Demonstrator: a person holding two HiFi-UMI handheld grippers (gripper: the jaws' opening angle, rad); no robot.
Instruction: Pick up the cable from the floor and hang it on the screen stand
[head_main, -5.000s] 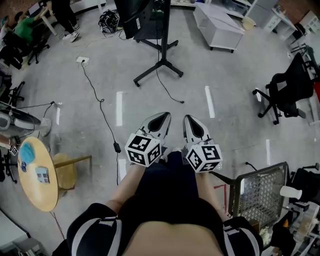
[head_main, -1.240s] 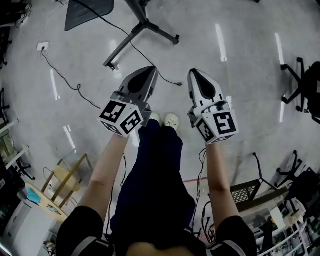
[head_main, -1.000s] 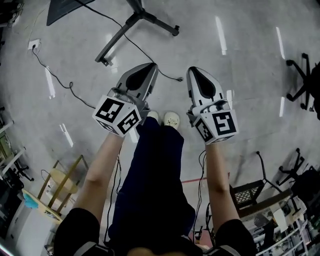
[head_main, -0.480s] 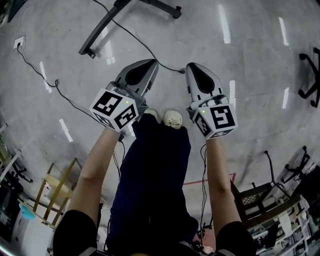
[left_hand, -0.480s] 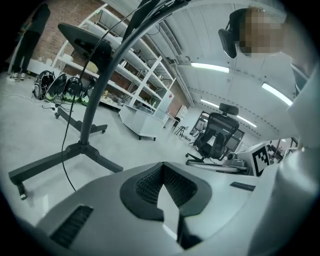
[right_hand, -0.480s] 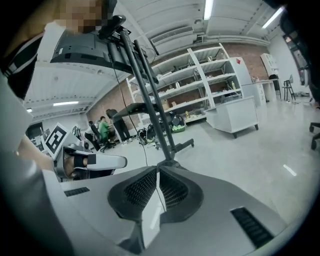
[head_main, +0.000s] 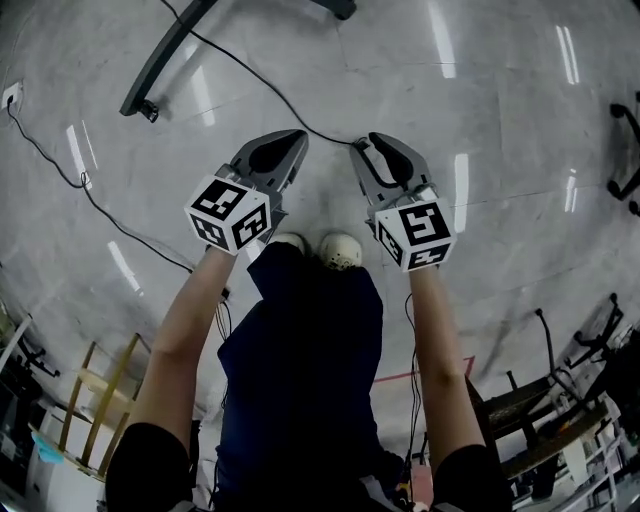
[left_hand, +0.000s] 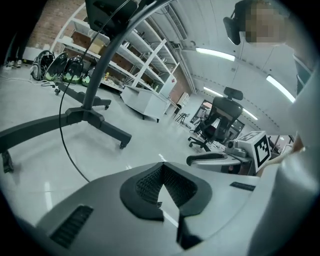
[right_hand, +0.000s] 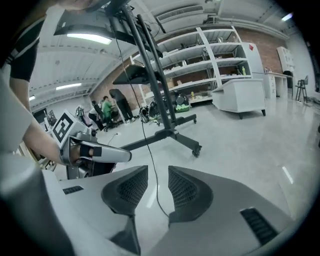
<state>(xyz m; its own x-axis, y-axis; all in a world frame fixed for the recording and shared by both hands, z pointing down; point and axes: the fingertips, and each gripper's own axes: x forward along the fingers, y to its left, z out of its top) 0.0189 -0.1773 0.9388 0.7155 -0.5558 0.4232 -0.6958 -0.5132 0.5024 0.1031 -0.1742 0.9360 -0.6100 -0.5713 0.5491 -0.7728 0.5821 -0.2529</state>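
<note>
We hold both claws out low over the gray floor (head_main: 500, 120), just ahead of our shoes (head_main: 340, 250). The two claws are side by side, a little apart.

The left claw (head_main: 288, 140) is closed. In the left gripper view its dark pads (left_hand: 145, 184) meet at the tips, and nothing is in it.

The right claw (head_main: 372, 148) has just been opening. Now its pads (right_hand: 131, 190) stand apart with a gap in the middle. In the right gripper view we see the cable (right_hand: 150, 165) through that gap. It lies on the floor past the tips, and the pads do not press on it.

The cable is thin and black. In the left gripper view it comes down from high on the stand (left_hand: 95, 112) in one long curve to the floor. In the head view it runs over the floor toward us, and its end lies between the two claw tips, closer to the right one.

The stand is dark and tall, with long legs on small wheels. It is a bit ahead of us, and in the head view only one leg shows at the top left.

A second wire (head_main: 100, 210) snakes over the floor on our left. Far off we see shelves (right_hand: 210, 55), a white cabinet (right_hand: 240, 97), an office chair (left_hand: 215, 125) and some people (right_hand: 107, 107).
</note>
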